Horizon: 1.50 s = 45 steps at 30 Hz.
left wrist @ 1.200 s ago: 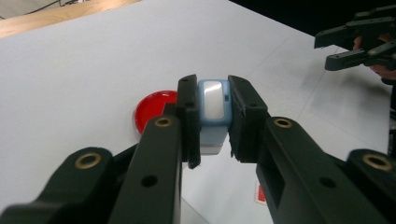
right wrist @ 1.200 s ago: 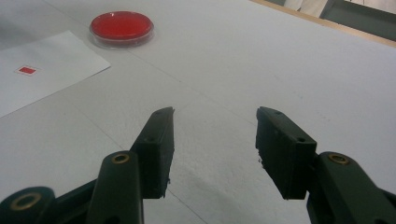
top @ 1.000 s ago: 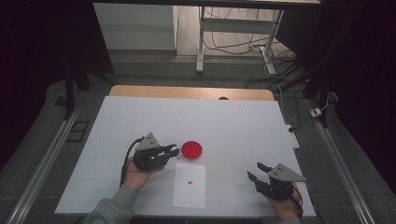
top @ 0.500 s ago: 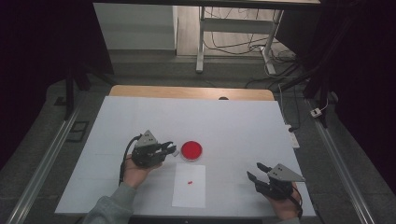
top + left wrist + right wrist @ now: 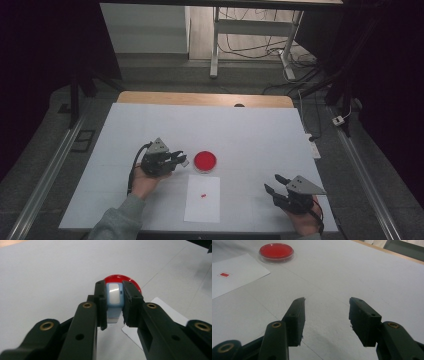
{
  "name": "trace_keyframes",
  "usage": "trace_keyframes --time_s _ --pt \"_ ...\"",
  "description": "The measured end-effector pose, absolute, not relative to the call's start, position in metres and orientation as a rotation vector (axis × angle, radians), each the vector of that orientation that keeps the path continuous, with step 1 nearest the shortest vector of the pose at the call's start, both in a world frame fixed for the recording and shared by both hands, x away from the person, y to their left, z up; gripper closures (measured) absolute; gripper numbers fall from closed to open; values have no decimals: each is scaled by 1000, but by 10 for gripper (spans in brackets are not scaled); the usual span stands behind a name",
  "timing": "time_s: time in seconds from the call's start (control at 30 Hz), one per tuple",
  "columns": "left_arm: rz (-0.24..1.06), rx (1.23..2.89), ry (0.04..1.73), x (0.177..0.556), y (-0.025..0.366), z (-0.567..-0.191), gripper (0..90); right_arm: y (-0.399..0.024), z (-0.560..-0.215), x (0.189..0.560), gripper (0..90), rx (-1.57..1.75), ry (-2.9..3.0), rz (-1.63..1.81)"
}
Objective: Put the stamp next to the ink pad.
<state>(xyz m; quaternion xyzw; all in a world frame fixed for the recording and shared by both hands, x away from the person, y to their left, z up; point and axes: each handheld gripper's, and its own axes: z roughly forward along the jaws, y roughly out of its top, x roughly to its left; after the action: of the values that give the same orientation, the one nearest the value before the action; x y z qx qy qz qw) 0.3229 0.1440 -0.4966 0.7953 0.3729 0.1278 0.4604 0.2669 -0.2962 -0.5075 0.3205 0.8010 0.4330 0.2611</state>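
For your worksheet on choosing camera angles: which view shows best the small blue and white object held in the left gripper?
The left gripper view: the small blue and white object sits close up between the black jaws of the left gripper. The high view shows it as a pale speck beside the red dish.

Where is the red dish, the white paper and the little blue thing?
red dish (image 5: 205,161), high view, its red middle
white paper (image 5: 202,207), high view, bare lower part
blue thing (image 5: 114,293), left gripper view, its pale face

The left hand-held gripper (image 5: 176,159) sits just beside the red dish (image 5: 205,161), above the white sheet (image 5: 202,199).
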Motion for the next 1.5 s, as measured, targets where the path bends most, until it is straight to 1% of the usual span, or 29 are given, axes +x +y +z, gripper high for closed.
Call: trace_keyframes --time_s 0.73,1.1,1.2,1.33,1.5 --pt "318 2078 946 341 129 -515 751 -294 -509 268 465 866 2180 1167" --pt "326 2080 939 341 127 -516 715 -294 -509 268 465 866 2179 1164" --pt "325 2069 938 341 127 -516 665 -295 -509 268 465 867 2178 1168" --pt "319 2038 950 341 128 -514 522 -295 -509 267 464 863 2177 1165" --pt "321 1999 967 339 130 -511 380 -295 -509 267 464 866 2176 1166"
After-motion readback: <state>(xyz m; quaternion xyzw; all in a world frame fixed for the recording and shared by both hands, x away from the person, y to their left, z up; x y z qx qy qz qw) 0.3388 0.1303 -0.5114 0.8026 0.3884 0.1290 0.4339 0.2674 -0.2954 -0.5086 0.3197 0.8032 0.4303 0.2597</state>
